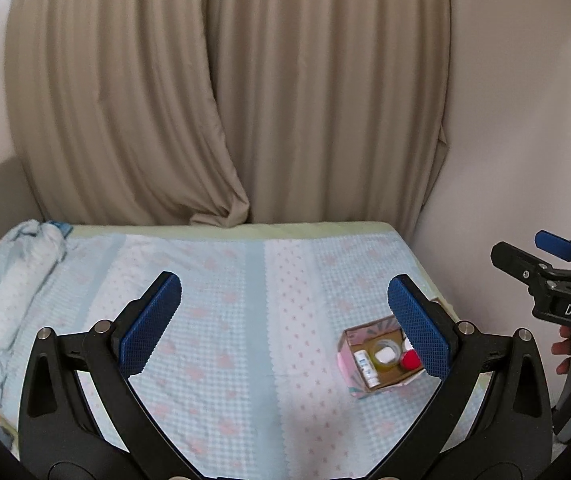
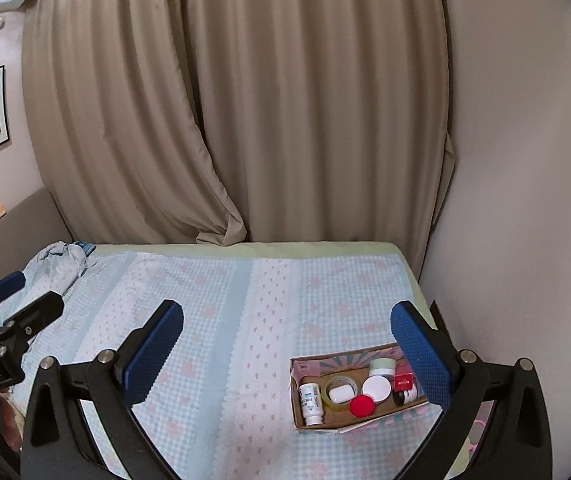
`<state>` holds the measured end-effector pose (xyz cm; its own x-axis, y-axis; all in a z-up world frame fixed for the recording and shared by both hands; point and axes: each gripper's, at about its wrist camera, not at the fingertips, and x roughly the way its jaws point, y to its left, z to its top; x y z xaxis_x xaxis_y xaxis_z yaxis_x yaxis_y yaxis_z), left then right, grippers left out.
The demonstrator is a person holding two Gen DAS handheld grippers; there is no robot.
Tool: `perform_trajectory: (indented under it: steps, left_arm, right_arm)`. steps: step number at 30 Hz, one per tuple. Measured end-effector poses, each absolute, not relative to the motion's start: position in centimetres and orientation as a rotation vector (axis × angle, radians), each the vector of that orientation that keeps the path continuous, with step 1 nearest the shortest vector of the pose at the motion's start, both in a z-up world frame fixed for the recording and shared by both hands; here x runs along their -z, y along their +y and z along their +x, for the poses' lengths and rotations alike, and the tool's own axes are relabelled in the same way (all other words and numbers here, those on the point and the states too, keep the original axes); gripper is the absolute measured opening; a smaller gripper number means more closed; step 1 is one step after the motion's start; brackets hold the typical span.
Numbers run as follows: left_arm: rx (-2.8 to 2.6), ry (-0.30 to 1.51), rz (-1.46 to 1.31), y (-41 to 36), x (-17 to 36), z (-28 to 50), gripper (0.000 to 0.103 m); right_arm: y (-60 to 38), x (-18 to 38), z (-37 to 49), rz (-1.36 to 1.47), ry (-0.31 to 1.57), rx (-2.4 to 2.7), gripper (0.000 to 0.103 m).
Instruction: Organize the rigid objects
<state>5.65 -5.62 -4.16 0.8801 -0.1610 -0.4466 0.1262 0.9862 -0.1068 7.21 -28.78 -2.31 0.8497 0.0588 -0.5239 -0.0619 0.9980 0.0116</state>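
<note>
An open cardboard box sits on the bed's right side, also seen as the box in the left wrist view. Inside it lie a white bottle, a tape roll with a white case in it, a red cap, a white lid, a pale green jar and a red-labelled item. My right gripper hangs open above the bed, its right finger over the box's right end. My left gripper is open too, holding nothing.
The bed has a light blue patterned cover. A crumpled blanket lies at its left. Beige curtains hang behind, and a white wall runs close along the bed's right edge. A hand holds the other gripper's handle.
</note>
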Motion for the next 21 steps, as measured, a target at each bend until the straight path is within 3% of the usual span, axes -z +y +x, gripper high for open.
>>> perform_trajectory:
  steps: [21]
  left_arm:
    - [0.156, 0.409, -0.087, -4.0, 2.8, 4.4, 0.103]
  right_arm:
    - [-27.0, 1.7, 5.8, -0.013, 0.498, -0.058, 0.103]
